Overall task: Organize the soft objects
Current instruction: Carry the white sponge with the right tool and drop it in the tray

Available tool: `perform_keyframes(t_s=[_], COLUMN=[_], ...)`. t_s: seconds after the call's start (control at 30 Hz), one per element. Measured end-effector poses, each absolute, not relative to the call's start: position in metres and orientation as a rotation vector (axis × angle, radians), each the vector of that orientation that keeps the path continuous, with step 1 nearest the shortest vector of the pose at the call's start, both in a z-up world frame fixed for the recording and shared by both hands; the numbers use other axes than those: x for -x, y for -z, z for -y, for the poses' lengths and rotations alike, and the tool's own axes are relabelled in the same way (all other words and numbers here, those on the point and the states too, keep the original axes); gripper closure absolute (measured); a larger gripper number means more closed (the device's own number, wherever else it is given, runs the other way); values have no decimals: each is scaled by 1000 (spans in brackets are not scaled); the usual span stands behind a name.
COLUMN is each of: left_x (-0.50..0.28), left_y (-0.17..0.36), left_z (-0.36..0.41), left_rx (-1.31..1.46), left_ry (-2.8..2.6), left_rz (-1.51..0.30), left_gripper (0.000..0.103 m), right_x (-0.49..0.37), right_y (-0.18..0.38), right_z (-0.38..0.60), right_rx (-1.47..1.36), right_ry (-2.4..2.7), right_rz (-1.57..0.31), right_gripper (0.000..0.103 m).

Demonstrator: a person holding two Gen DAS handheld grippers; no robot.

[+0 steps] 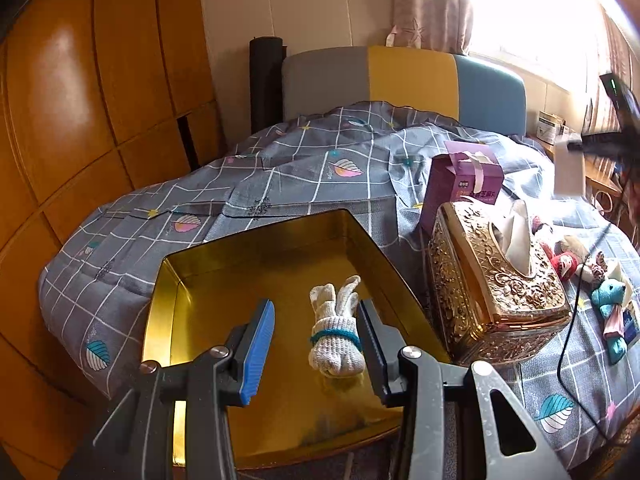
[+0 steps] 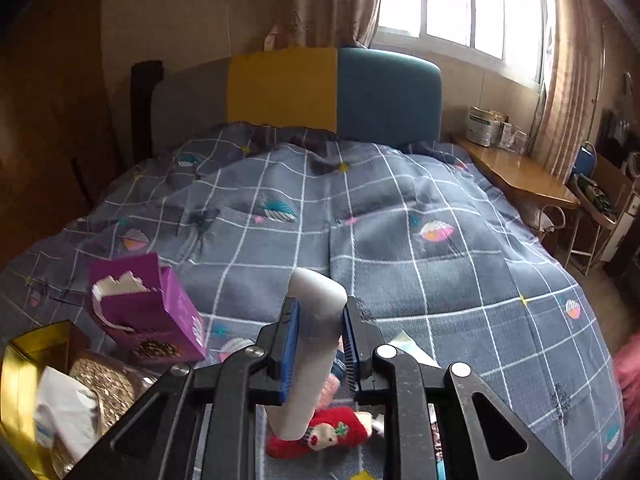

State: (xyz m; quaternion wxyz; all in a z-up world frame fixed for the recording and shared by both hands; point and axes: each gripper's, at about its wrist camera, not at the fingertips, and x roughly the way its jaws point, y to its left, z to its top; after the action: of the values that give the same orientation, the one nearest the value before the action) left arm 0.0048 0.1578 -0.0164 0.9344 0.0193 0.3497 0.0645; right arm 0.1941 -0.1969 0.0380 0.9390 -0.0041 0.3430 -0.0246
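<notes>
A gold tin (image 1: 224,280) lies open on the bed, and a rolled white glove bundle (image 1: 334,332) tied with a teal band rests inside it. My left gripper (image 1: 316,344) hovers over the tin, open, with the bundle lying between its blue pads; the left pad stands clear of it. My right gripper (image 2: 318,308) is shut on a white soft roll (image 2: 316,292), held up above the quilt. In the left wrist view the right gripper (image 1: 576,146) shows at the far right with the roll (image 1: 568,172) hanging from it. A red sock with a small figure (image 2: 320,432) lies below the right gripper.
An ornate golden tissue box (image 1: 496,280) stands right of the tin, with a purple carton (image 1: 460,184) behind it. A teal teddy bear (image 1: 610,296) and small red toys (image 1: 564,264) lie on the grey checked quilt (image 2: 400,240). A black cable (image 1: 568,320) crosses it. A wooden side table (image 2: 516,172) stands by the window.
</notes>
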Motion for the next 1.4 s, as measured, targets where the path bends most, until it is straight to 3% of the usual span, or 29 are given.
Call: perform_keyframes(t_s=[0.23,0.4,0.67,0.9,1.0,1.1,1.13,1.27,1.4], left_x=[-2,2,12,18,19,18,18,18,20], left_y=[18,19,18,18,20,22,23,27,28], left_z=[-176,-199,-234,-243,-243,-242,-241,-243,-248], left_rx=[-8,20,72,86,93,96,97,116,143], left_ry=[-166,-225,-330,-329,-329,-328,-328,-336,-350], left_rz=[-717,-720,-696,-694,-702,-711,-714,-716,-715], left_gripper=[60,60,60,60,60,60,60,60,60], right_x=[-210,-191,-117,-82,-81,-79,-77,-71,-55], right_y=[-93,-99,-26,41,52,48,46,35,18], right_z=[121,48,-63,-110,-111,-105,-103,-101,-100], right_rx=[11,25,211,368,380,362,359,386,410], right_ry=[-140,-371,-723,-726,-707,-687,-677,-625,-513], right_rz=[-619,-631,-819,-880,-891,-862,-841,-764,-668], right_gripper=[82,82,82,78,71,43,38,32,9])
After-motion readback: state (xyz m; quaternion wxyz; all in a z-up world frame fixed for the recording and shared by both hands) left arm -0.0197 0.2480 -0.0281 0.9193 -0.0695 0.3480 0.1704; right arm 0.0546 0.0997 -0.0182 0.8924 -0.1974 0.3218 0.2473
